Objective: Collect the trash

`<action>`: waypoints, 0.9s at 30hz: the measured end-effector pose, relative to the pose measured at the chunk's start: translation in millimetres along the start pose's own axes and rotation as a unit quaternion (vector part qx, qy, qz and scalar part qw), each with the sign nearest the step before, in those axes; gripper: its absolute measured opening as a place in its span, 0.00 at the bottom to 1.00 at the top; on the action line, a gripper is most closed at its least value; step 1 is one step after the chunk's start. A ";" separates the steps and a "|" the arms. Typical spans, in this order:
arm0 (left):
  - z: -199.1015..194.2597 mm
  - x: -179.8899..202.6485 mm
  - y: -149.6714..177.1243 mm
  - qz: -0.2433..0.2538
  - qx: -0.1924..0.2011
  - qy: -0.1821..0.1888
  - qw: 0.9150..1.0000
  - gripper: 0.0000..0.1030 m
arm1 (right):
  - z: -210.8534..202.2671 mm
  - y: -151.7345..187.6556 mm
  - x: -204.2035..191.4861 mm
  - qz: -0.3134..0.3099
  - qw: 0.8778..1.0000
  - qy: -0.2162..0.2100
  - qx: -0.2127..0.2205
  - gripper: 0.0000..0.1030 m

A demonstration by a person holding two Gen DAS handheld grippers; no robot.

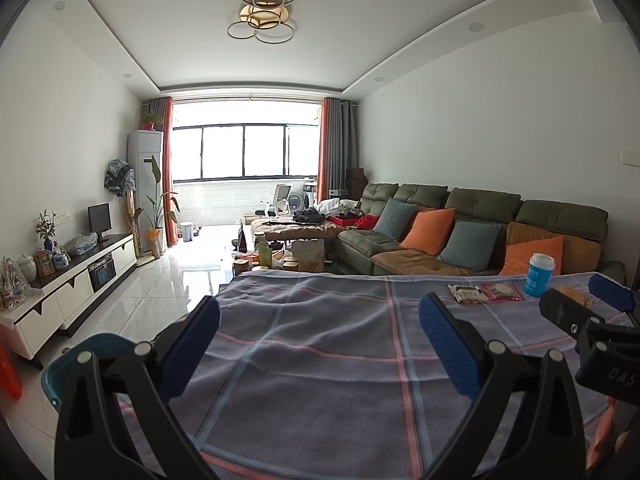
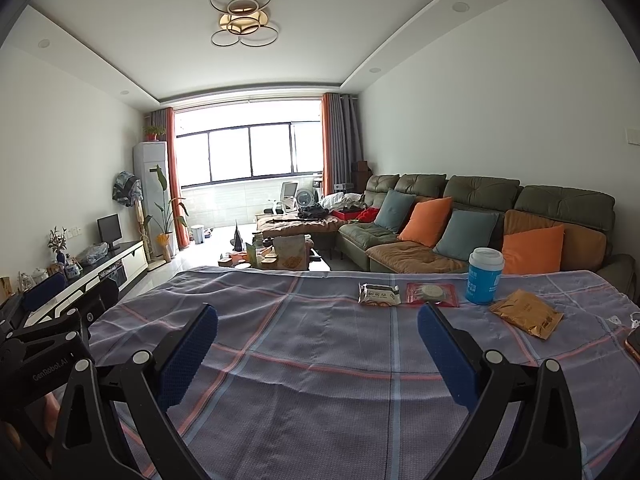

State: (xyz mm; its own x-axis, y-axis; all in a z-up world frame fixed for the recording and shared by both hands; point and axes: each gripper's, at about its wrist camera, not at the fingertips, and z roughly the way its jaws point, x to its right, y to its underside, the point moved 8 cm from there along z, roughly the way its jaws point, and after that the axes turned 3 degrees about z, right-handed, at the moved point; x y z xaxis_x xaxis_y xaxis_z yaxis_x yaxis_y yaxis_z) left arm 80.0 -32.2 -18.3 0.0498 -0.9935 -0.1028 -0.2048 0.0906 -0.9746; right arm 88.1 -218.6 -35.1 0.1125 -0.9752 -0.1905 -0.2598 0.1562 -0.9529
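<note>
On the far right of the table (image 2: 320, 360), beyond our right hand-held gripper (image 2: 318, 350), lie the wrappers (image 2: 379, 294), cup (image 2: 484, 276) and gold packet (image 2: 526, 312). Both hand-held grippers, left (image 1: 320, 340) too, gape empty; the right is nearer.

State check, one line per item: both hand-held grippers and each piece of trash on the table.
left hand-held gripper: open, empty, above the cloth
right hand-held gripper: open, empty, above the cloth
blue cup: upright, lid on
white snack packet: lying flat, untouched
red snack packet: lying flat beside the white one
gold pouch: lying flat, right of the cup
teal bin: on the floor left of the table, inside not visible
</note>
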 end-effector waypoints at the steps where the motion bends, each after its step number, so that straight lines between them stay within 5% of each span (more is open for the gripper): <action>1: 0.8 0.4 0.1 0.000 0.000 0.000 1.000 0.97 | -0.5 0.0 -0.1 0.000 1.000 0.000 0.000 0.96; 27: 1.1 1.4 0.1 0.000 0.000 0.000 1.000 0.97 | 1.7 0.9 1.0 0.001 1.000 0.000 -0.001 0.96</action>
State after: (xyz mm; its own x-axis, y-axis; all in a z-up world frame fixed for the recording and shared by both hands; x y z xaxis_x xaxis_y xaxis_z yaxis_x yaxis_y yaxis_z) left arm 81.1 -33.5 -18.8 0.0495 -0.9935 -0.1029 -0.2051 0.0908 -0.9745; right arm 89.6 -219.1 -36.5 0.1117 -0.9749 -0.1926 -0.2616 0.1581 -0.9521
